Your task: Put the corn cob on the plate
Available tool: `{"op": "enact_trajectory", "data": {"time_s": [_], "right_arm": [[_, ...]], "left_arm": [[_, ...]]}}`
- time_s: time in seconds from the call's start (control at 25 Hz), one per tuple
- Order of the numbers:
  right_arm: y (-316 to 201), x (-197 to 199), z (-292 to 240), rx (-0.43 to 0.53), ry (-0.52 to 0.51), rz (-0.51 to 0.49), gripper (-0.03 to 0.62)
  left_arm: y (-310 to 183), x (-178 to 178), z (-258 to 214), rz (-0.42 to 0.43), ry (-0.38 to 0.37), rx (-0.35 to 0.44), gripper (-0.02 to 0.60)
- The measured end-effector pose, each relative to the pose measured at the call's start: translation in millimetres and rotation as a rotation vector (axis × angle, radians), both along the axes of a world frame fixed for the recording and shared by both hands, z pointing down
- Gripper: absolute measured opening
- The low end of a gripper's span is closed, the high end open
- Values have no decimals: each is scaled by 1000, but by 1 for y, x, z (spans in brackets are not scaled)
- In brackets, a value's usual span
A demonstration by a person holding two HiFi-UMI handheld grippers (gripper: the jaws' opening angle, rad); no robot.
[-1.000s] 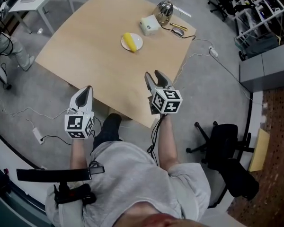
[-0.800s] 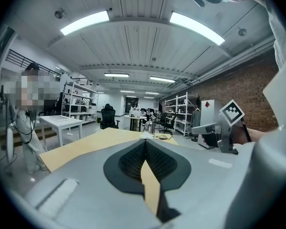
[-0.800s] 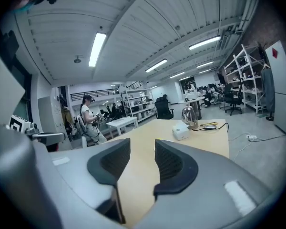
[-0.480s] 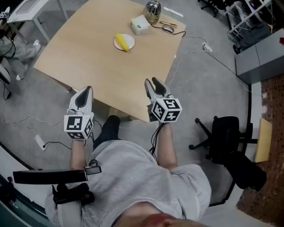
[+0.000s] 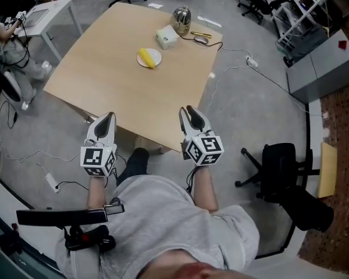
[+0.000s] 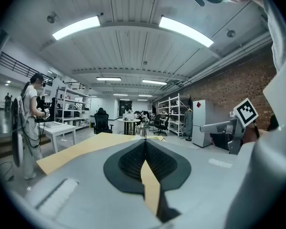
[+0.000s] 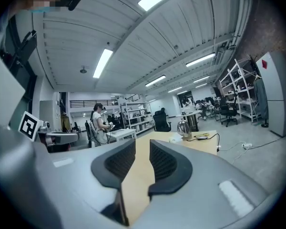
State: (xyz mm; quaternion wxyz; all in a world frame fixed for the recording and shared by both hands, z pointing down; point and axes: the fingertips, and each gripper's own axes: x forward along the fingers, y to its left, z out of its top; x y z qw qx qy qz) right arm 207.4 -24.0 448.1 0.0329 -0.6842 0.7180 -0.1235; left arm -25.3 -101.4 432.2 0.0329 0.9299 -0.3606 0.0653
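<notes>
Corn cob is laid on plate: task judged done | left gripper clenched, empty | right gripper closing, empty, held clear of plate

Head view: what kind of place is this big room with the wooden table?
Probably a lab or workshop office. There are metal storage racks, black rolling office chairs, and a power strip with cables trailing over the grey floor beside the wooden table.

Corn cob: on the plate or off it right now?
On the plate. In the head view the yellow corn cob lies across the white plate at the far side of the table.
</notes>
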Motion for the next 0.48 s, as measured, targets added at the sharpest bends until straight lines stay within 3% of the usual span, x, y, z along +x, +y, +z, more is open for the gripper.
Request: {"op": "enact_trajectory", "data": {"time_s": [0.2, 0.48], "right_arm": [[17, 1, 3, -3, -4, 13, 95], [52, 15, -3, 33, 13, 66, 35]], "left_arm": [[10, 5, -5, 18, -2, 17, 20], [29, 6, -10, 16, -11, 26, 20]]}}
